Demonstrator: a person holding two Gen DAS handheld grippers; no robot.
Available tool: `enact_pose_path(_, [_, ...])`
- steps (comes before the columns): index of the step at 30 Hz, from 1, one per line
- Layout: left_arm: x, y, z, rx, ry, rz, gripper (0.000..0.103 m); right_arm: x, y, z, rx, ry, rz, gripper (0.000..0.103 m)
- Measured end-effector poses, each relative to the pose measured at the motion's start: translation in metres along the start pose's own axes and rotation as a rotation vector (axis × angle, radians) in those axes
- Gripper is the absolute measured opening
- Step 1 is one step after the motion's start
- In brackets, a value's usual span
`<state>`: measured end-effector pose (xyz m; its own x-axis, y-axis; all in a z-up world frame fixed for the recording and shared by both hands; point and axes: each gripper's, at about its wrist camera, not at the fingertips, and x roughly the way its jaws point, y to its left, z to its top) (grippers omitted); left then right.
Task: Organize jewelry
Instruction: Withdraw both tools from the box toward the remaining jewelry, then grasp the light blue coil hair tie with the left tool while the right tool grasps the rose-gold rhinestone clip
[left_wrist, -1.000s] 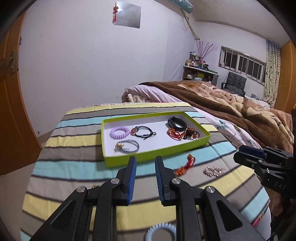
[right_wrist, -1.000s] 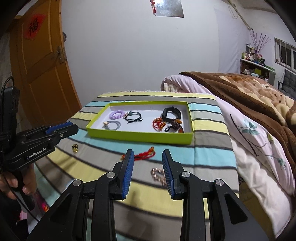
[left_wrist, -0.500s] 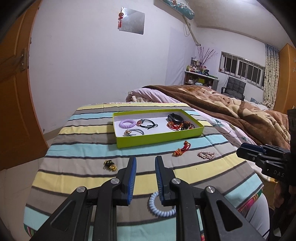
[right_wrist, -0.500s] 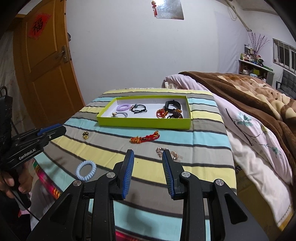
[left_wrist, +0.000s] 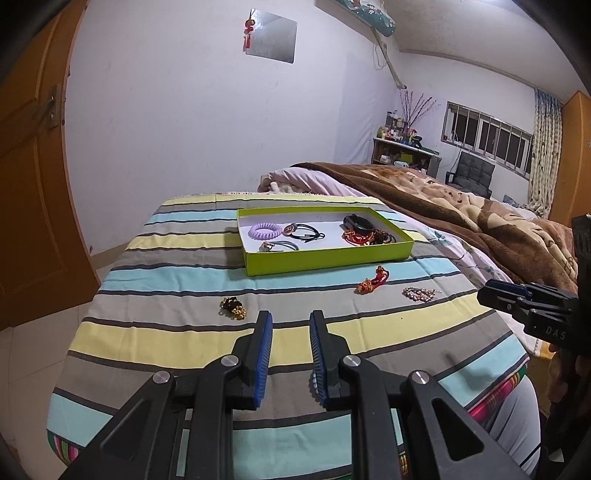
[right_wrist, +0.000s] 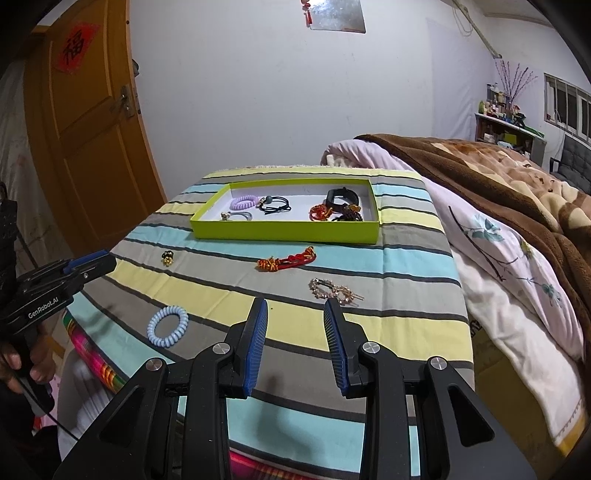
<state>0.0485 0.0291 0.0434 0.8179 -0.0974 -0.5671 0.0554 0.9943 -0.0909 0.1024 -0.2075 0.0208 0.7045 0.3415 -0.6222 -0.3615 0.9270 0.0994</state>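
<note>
Both claws hang released above the table's near edge: the blue coil band (right_wrist: 168, 326) lies left of the right claw (right_wrist: 295, 343), partly under the left claw (left_wrist: 290, 354).

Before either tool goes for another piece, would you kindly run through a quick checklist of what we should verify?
1. Left tool open and empty: ok.
2. Right tool open and empty: ok.
3. Tray has free floor for more pieces: ok.
4. Loose pieces lie apart on the cloth, none tangled: red knot, gold clip, blue coil, small charm: ok.
5. Blue coil clear of the table edge: not ok, it lies near the edge.
6. Gold clip's clasp shut: cannot tell.
</note>
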Motion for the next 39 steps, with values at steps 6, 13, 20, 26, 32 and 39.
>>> enact_pose_path(6, [0.011, 0.004, -0.002, -0.009, 0.023, 0.000, 0.020, 0.010, -0.004, -0.001, 0.001, 0.019, -0.005, 0.032])
enact_pose_path(13, [0.025, -0.004, -0.007, 0.010, 0.068, -0.049, 0.020, 0.025, -0.013, -0.002, -0.005, 0.045, -0.001, 0.032])
enact_pose_path(20, [0.044, -0.016, -0.021, 0.061, 0.139, -0.079, 0.020, 0.043, -0.021, -0.002, -0.034, 0.066, -0.005, 0.033])
enact_pose_path(26, [0.057, -0.021, -0.030, 0.080, 0.187, -0.075, 0.024, 0.059, -0.033, 0.004, -0.066, 0.076, -0.014, 0.033])
enact_pose_path(32, [0.067, -0.024, -0.037, 0.100, 0.231, -0.049, 0.024, 0.084, -0.049, 0.012, -0.056, 0.141, 0.026, 0.033])
enact_pose_path(39, [0.072, -0.024, -0.036, 0.091, 0.225, -0.042, 0.024, 0.088, -0.037, 0.007, -0.101, 0.187, 0.097, 0.033])
